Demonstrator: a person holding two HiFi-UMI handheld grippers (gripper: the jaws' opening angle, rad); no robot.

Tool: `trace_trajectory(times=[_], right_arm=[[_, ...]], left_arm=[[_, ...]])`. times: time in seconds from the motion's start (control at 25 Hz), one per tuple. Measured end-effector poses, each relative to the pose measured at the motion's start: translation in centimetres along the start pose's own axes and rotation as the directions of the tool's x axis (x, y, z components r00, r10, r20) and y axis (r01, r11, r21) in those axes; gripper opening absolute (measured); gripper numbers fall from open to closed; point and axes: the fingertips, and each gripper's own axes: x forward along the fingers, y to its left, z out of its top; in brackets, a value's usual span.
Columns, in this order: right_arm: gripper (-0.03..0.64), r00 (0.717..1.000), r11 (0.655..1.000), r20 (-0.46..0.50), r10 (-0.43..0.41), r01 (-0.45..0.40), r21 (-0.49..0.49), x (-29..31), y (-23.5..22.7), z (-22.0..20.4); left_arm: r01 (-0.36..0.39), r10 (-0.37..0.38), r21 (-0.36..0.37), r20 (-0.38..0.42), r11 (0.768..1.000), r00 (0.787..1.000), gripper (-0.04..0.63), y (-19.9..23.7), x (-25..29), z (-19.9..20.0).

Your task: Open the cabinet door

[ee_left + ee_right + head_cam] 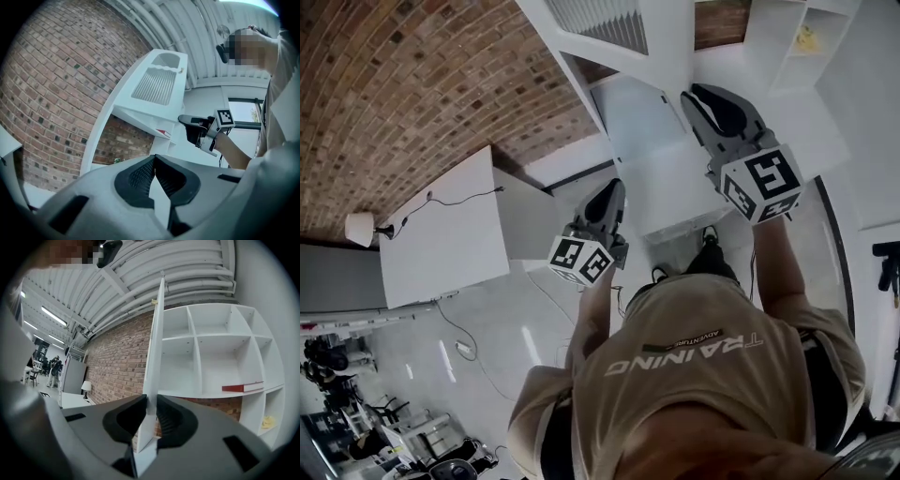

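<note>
In the right gripper view the white cabinet door (157, 348) stands edge-on, a thin tall panel that runs up between the two dark pads. My right gripper (151, 404) is shut on that edge. From the head view the right gripper (696, 96) reaches forward beside a white cabinet panel (647, 150). Lower and to the left, my left gripper (612, 187) points at the same panel's near edge. Its pads (140, 176) meet at the tips, and nothing shows beyond the left gripper (154, 161). The left gripper view also catches the right gripper (185, 121) higher up.
White open shelving (220, 357) holds a red book (241, 387) and a yellow item (267, 423). A brick wall (422, 84) runs along the left. A white table (441, 234) with a small lamp (358, 227) stands left, and a cable (464, 347) lies on the floor.
</note>
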Motion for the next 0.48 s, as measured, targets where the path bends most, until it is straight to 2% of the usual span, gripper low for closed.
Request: trace_trajectory(times=[0.24, 0.48], right_arm=[[0.069, 0.999, 0.997, 0.008, -0.051, 0.051, -0.061, -0.4, 3.3, 0.6], [0.067, 1.0, 0.998, 0.011, -0.015, 0.016, -0.061, -0.2, 6.0, 0.8]], left_arm=[[0.032, -0.032, -0.005, -0.007, 0.999, 0.999, 0.008, 0.3, -2.0, 0.3], [0.039, -0.039, -0.012, 0.022, 0.999, 0.999, 0.008, 1.2, -2.4, 0.7]])
